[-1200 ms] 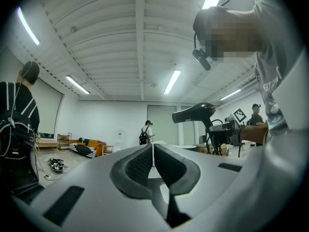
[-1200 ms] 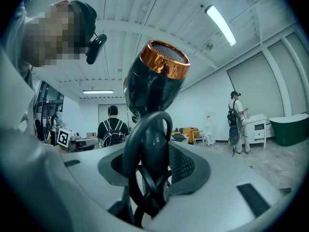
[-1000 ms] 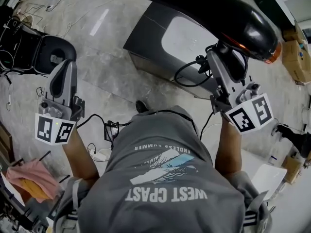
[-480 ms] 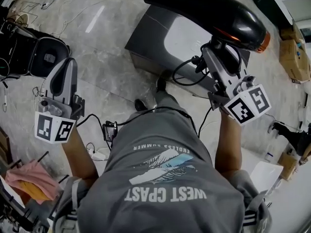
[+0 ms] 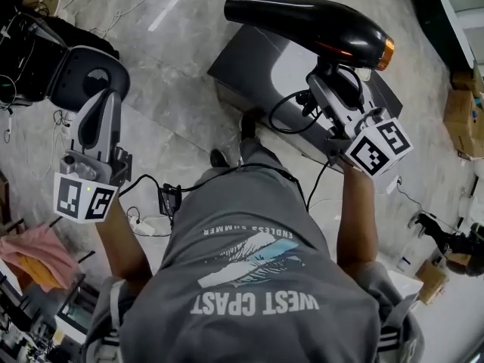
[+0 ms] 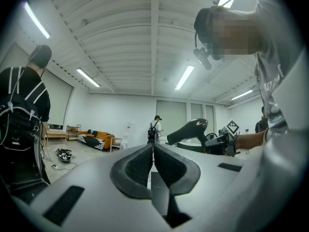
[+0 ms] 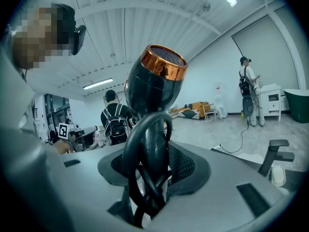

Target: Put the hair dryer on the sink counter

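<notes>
A black hair dryer (image 5: 310, 23) with a copper-coloured rear ring hangs in the air over the dark grey sink counter (image 5: 240, 60), which has a white basin. My right gripper (image 5: 339, 82) is shut on its handle, barrel pointing left. In the right gripper view the hair dryer (image 7: 155, 83) stands up between the jaws, and its looped black cord (image 7: 145, 151) is caught there too. My left gripper (image 5: 97, 108) hovers over the floor at the left, shut with nothing in it. In the left gripper view my left gripper (image 6: 153, 161) shows its pads together, with the hair dryer (image 6: 189, 131) far off to the right.
A black seat-like unit (image 5: 85, 82) and loose cables lie on the floor at the left. A power strip (image 5: 168, 200) sits by the person's feet. Cardboard boxes (image 5: 463, 116) stand at the right. A faucet (image 7: 275, 154) shows at the right. Other people (image 6: 24, 124) stand around the room.
The right gripper has carried the hair dryer forward and a little left, further over the sink counter. The person has stepped toward the counter. The left gripper has barely moved.
</notes>
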A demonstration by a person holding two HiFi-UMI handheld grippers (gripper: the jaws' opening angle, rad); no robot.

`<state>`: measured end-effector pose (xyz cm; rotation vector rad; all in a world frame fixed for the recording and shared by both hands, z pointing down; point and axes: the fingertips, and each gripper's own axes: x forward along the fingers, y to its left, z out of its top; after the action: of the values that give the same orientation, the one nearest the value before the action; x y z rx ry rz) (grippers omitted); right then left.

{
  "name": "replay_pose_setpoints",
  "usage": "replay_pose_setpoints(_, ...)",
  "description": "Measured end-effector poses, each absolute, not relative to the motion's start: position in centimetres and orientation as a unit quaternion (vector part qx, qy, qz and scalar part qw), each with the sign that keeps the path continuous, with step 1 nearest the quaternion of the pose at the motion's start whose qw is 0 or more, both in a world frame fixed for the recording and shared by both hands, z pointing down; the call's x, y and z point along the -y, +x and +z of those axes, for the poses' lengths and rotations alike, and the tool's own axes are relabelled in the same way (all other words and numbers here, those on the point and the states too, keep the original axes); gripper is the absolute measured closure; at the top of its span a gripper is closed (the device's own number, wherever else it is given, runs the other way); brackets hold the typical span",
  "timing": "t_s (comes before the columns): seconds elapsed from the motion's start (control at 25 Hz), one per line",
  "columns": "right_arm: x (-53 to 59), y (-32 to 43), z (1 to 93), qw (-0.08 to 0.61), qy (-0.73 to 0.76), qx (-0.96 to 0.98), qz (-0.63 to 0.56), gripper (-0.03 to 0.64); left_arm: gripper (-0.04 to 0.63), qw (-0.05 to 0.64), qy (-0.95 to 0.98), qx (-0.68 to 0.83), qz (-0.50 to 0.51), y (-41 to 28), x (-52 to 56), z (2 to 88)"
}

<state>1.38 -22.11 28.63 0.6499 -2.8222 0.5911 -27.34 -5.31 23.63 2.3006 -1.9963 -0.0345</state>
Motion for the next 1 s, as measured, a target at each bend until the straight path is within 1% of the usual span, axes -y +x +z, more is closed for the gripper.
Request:
replay_pose_setpoints(0.2,24.1,-0.7,32.5,0.121,0.187,0.947,0.232,0.426,0.569,0.065,0.739,0.67,-0.008,-28.5,5.9,25.4)
replay_pose_setpoints(0.36,25.5,-2.2,35.7,0.157,0.157,0.941,0.255,0.426,0.569,0.087,0.725,0.683,-0.005,-29.1,6.4,26.9)
replay_pose_setpoints(0.72,27.3,-3.1,42.3,0.23,0.115,0.925,0.281,0.428,0.569,0.112,0.701,0.705,0.002,-27.9,6.2,28.2)
replay_pose_setpoints(1.0,27.9,-5.8,48.5,0.277,0.076,0.905,0.315,0.428,0.569,0.136,0.678,0.722,0.011,-29.4,5.8,30.0)
